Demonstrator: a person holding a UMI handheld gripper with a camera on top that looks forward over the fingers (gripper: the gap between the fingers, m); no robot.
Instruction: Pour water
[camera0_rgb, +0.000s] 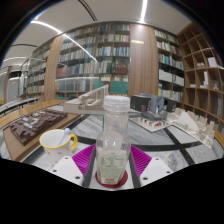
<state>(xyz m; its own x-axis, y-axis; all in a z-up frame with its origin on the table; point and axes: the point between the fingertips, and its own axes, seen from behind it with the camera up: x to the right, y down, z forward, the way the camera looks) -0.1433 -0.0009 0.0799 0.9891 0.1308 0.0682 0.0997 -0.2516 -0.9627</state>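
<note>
Two pink-padded fingers (83, 155) of the claw (111, 162) sit closed against the sides of a clear plastic bottle (113, 140), which stands upright between them with its white cap (117, 101) on top; the pads appear to press on both flanks, so the claw seems to have hold of it. Just to the left of the fingers, on the pale marbled surface (180, 152), sits a white cup (57, 140) with a yellow rim, near the bottle but apart from it. Beyond lie architectural models (152, 108) on the surface, and tall bookshelves (110, 60) further back. The risk, as I judge it, is the smooth bottle slipping in the pads when tipped, or a tilt begun too far from the cup, spilling water onto the surface; the cap looks still in place, which would block pouring.
</note>
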